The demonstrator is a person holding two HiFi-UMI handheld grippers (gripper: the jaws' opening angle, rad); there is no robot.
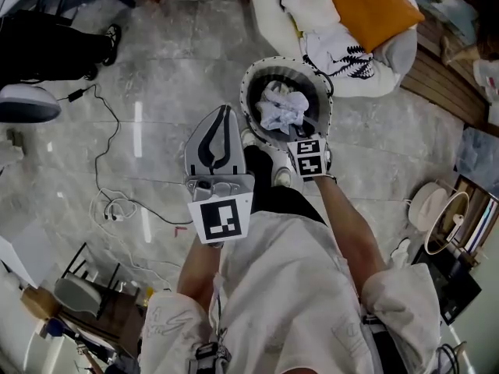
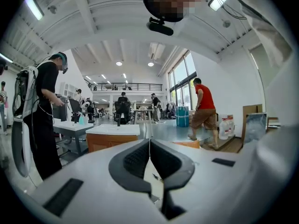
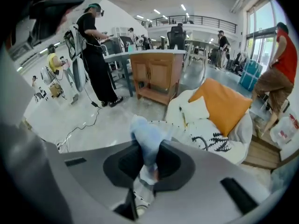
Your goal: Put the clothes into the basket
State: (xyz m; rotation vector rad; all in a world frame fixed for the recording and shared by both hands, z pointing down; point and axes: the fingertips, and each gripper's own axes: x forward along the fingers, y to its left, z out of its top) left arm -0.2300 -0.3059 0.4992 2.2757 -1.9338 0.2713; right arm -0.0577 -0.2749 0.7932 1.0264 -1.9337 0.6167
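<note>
A round dark basket [image 1: 251, 78] with a white rim stands on the marble floor by my feet, with pale crumpled clothes [image 1: 282, 109] in it. My right gripper [image 1: 306, 142] points steeply down over the basket's near edge, and its marker cube hides the jaws in the head view. In the right gripper view the right gripper [image 3: 148, 154] is shut on a light blue cloth [image 3: 145, 138] that bulges out above the pads. My left gripper [image 1: 210, 142] is held out to the left of the basket, shut with nothing in it. In its own view the left gripper [image 2: 149, 146] points level across the room.
Behind the basket lies a white beanbag [image 1: 390, 65] with an orange cushion [image 1: 366, 6] and white patterned clothes [image 1: 339, 53]. Cables [image 1: 109, 201] trail on the floor at the left. A fan [image 1: 440, 216] stands at the right. People stand around; one is in black [image 3: 96, 55].
</note>
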